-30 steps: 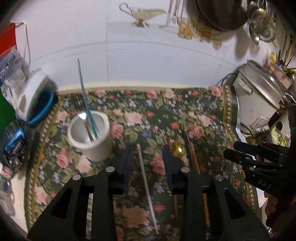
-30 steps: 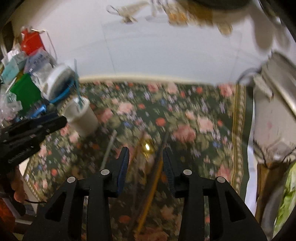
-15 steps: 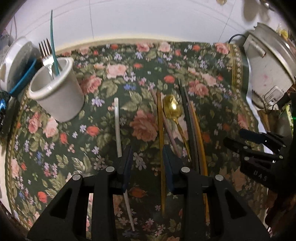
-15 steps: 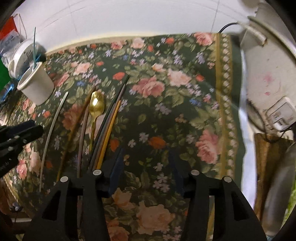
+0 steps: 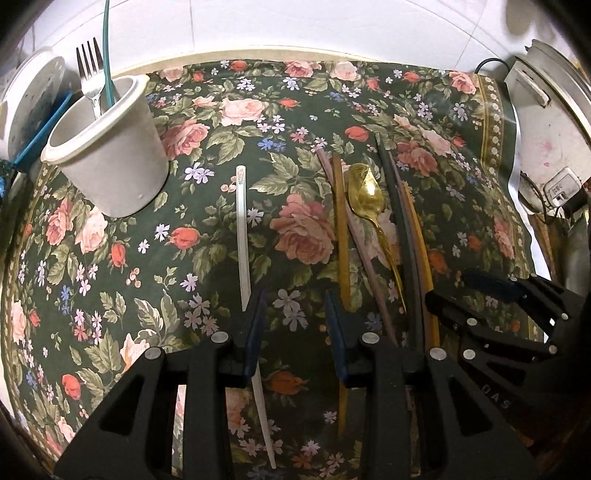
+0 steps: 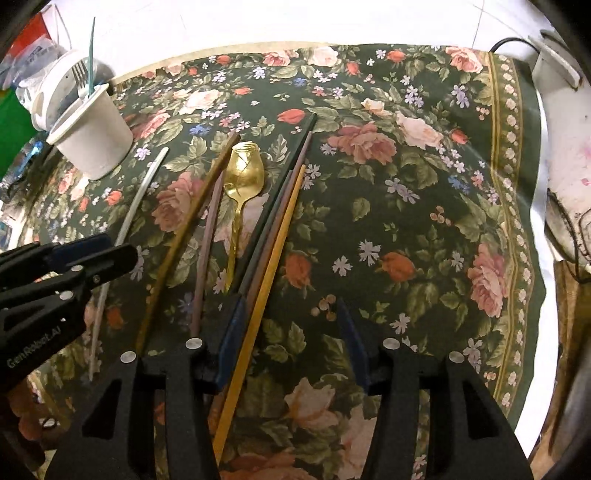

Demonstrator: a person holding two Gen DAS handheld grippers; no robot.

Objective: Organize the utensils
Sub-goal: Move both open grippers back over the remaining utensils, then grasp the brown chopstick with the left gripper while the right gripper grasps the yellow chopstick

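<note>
A white cup (image 5: 110, 155) (image 6: 92, 133) at the far left holds a fork (image 5: 90, 74) and a teal stick (image 5: 107, 51). On the floral cloth lie a white chopstick (image 5: 243, 229) (image 6: 133, 206), a gold spoon (image 5: 369, 199) (image 6: 243, 177), and several brown, purple, black and yellow chopsticks (image 5: 341, 229) (image 6: 280, 229). My left gripper (image 5: 293, 299) is open and empty above the cloth, between the white chopstick and the brown one. My right gripper (image 6: 288, 306) is open and empty, its left finger over the yellow and black chopsticks.
A white rice cooker (image 5: 554, 122) (image 6: 569, 122) stands at the right edge. A white round container with a blue rim (image 5: 29, 110) and packets (image 6: 22, 66) crowd the far left. A white tiled wall (image 5: 295, 26) runs behind the cloth.
Both grippers have pulled back and tilted down toward the cloth, so the utensils now lie in front of them. My right gripper has opened wider. No utensil has moved.
</note>
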